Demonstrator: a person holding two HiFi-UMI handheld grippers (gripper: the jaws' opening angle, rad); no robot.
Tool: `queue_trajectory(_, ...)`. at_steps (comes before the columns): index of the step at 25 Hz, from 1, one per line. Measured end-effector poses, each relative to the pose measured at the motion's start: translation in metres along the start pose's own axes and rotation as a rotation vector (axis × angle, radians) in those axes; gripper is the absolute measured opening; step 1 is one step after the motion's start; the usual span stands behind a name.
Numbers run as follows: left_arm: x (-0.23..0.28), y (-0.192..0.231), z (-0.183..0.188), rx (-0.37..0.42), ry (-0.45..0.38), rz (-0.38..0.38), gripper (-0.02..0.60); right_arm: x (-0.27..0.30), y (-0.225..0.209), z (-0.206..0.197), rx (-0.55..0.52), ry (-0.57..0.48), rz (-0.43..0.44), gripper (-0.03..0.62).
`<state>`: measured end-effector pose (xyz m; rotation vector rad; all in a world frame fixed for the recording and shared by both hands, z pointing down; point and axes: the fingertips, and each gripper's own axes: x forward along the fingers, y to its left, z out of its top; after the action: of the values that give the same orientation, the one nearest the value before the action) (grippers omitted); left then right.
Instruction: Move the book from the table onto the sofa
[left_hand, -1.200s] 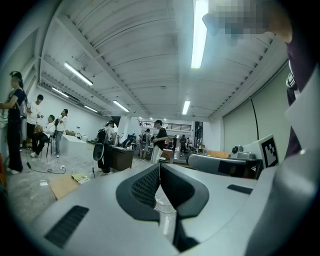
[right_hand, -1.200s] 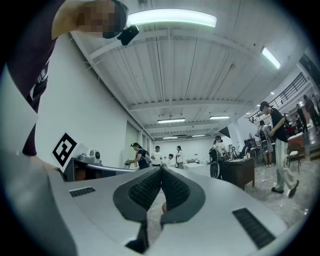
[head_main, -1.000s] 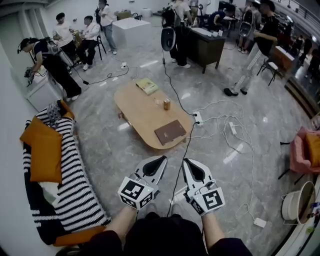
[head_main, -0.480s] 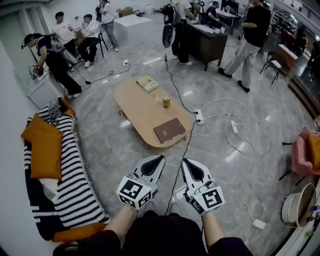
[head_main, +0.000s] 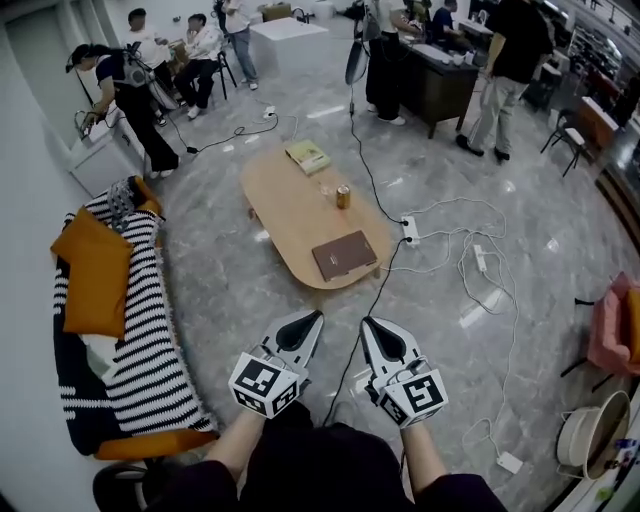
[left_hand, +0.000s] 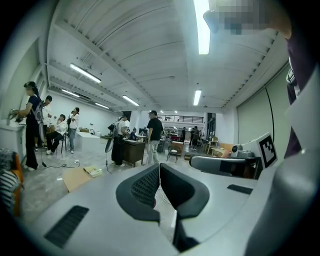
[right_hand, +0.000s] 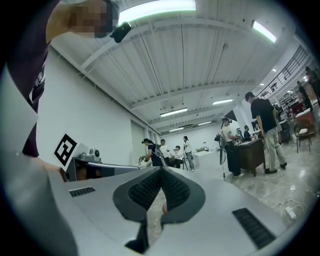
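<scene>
A brown book (head_main: 344, 254) lies flat on the near end of the oval wooden table (head_main: 290, 205). A striped sofa (head_main: 130, 340) with an orange cushion (head_main: 95, 272) stands along the left wall. My left gripper (head_main: 312, 318) and right gripper (head_main: 367, 325) hang side by side over the floor, short of the table, both shut and empty. In the left gripper view the left gripper (left_hand: 159, 166) has its jaws together, pointing across the room. The right gripper view shows the right gripper (right_hand: 161, 171) likewise shut with nothing in it.
A green book (head_main: 308, 156) and a drink can (head_main: 343, 196) also rest on the table. Cables and power strips (head_main: 410, 231) trail over the marble floor to its right. Several people stand or sit around the room's far side. A pink chair (head_main: 618, 330) is at right.
The head view has shifted, so the table and book now sit a little higher and to the right. Both grippers stayed shut, side by side, and sank slightly in the frame.
</scene>
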<state>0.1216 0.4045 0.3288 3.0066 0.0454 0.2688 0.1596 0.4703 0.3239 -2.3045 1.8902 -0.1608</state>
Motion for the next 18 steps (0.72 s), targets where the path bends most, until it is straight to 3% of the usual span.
queue_trajectory(8,0.013,0.041,-0.01,-0.011,0.029,0.035,0.017,0.04,-0.011,-0.017,0.04,0.024,0.022,0.025)
queue_trajectory(18,0.053,0.126,-0.006,-0.043,0.04,-0.03,0.017,0.124,-0.033,-0.03,0.056,0.051,-0.055,0.025)
